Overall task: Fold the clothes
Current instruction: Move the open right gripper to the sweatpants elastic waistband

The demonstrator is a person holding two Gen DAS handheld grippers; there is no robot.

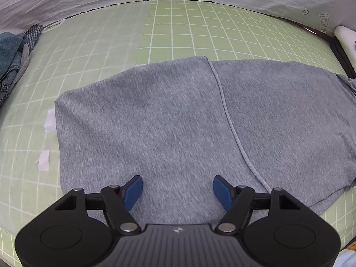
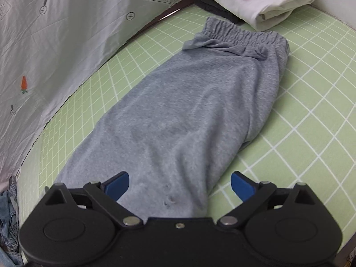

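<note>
- Grey sweatpants (image 1: 178, 120) lie flat on the green grid sheet (image 1: 191, 29), folded lengthwise; the right end runs out of the left wrist view.
- In the right wrist view the elastic waistband (image 2: 240, 33) lies at the far end, with a knotted drawstring (image 2: 222, 44) just below it; the near end is hidden under the gripper body.
- Left gripper (image 1: 177, 188): blue pads spread apart above the fabric, nothing pinched between them.
- Right gripper (image 2: 179, 185): pads spread wide, one over the cloth, one over the bare sheet, gripping nothing.
- Folded stack (image 2: 267, 4) at the far corner: red checked piece on white, a dark item beneath, cut off by the frame edge.
- Denim pile (image 1: 11, 60) at the left edge, only partly in view.
- White backdrop cloth (image 2: 55, 44) bears a boxed mirrored print, too distorted to read, circled marks and a small carrot motif (image 2: 24, 84).
- Two white strips (image 1: 45, 142) beside the sweatpants; what they are made of cannot be told.
</note>
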